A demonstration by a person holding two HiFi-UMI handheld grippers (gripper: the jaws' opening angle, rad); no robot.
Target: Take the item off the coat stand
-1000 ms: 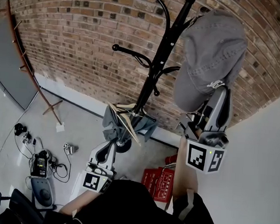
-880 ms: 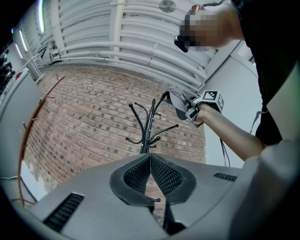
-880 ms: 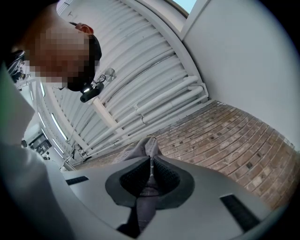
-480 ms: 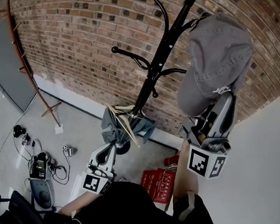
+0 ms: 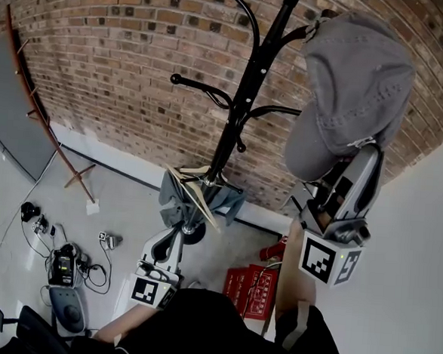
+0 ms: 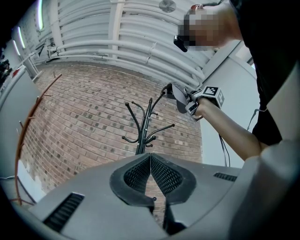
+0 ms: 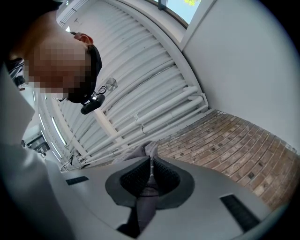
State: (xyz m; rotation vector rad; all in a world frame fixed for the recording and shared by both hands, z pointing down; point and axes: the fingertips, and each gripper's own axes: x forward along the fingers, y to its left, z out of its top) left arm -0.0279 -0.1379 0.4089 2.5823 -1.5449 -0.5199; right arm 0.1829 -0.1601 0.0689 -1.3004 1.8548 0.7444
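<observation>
One soft grey cap [image 5: 356,83], pale topstitching

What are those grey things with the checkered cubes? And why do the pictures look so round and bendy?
A person holds two grabbing tools; the cubes are part of them. One picture comes from a camera on the person's head, looking down. The other two come from wide cameras riding on the tools, so walls look bendy. The right gripper is pinching the edge of a grey cap up by the black coat stand. The left gripper is shut with nothing in it. On the floor are a red crate and some cables.
</observation>
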